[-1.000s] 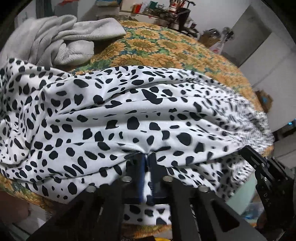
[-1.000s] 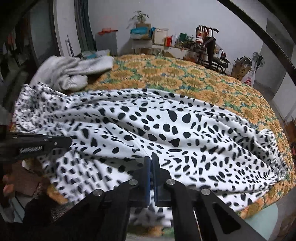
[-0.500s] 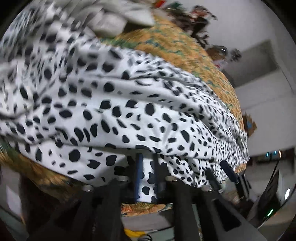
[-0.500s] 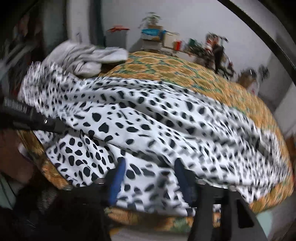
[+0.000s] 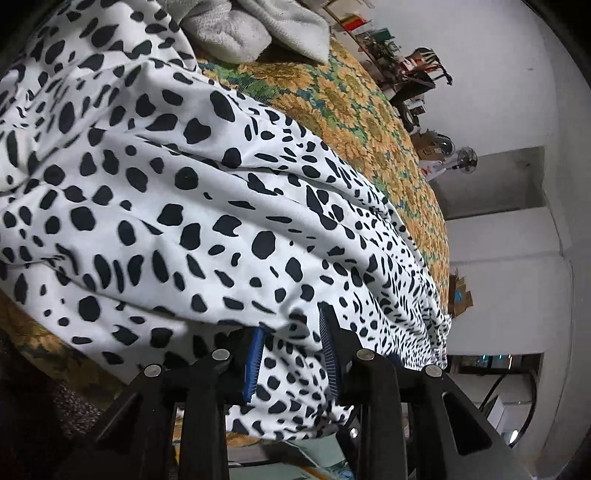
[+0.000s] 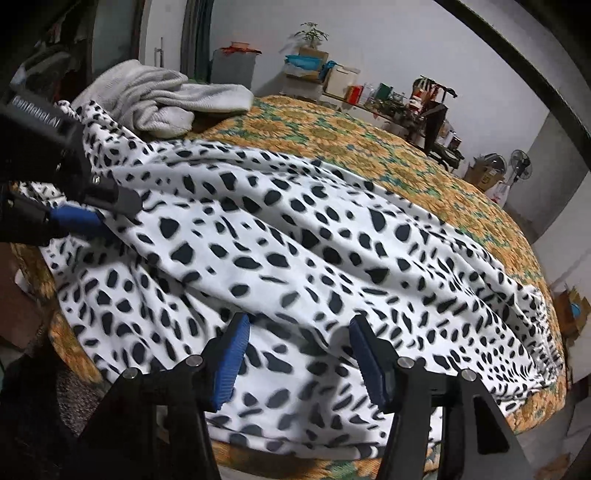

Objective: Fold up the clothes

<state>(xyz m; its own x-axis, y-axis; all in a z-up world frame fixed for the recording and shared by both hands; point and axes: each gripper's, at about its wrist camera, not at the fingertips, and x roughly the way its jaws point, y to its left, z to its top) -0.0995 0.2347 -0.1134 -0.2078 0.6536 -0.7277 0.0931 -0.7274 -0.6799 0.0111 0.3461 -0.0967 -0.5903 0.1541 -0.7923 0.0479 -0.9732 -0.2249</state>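
A white garment with black spots [image 5: 221, 206] lies spread and rumpled across the near part of the bed. Its near edge hangs over the bed's side. My left gripper [image 5: 291, 321] has its blue pads apart, with a loose fold of that hanging edge between them and not pinched. From the right wrist view, the spotted garment [image 6: 295, 240] fills the middle. My right gripper [image 6: 299, 321] stands open just above its near edge, with nothing clamped. The left gripper [image 6: 107, 210] shows at the far left, over the garment's left end.
A grey knitted garment [image 6: 159, 99] lies bunched at the bed's far left corner, also the grey garment [image 5: 243, 33]. The sunflower bedspread [image 6: 369, 147] lies bare beyond the spotted cloth. Cluttered shelves, a chair and fans stand by the far wall.
Both grippers were shut on the spotted garment's near edge and now stand open. The left gripper has rolled, tilting its view. Both have sunk slightly toward the bed's edge.
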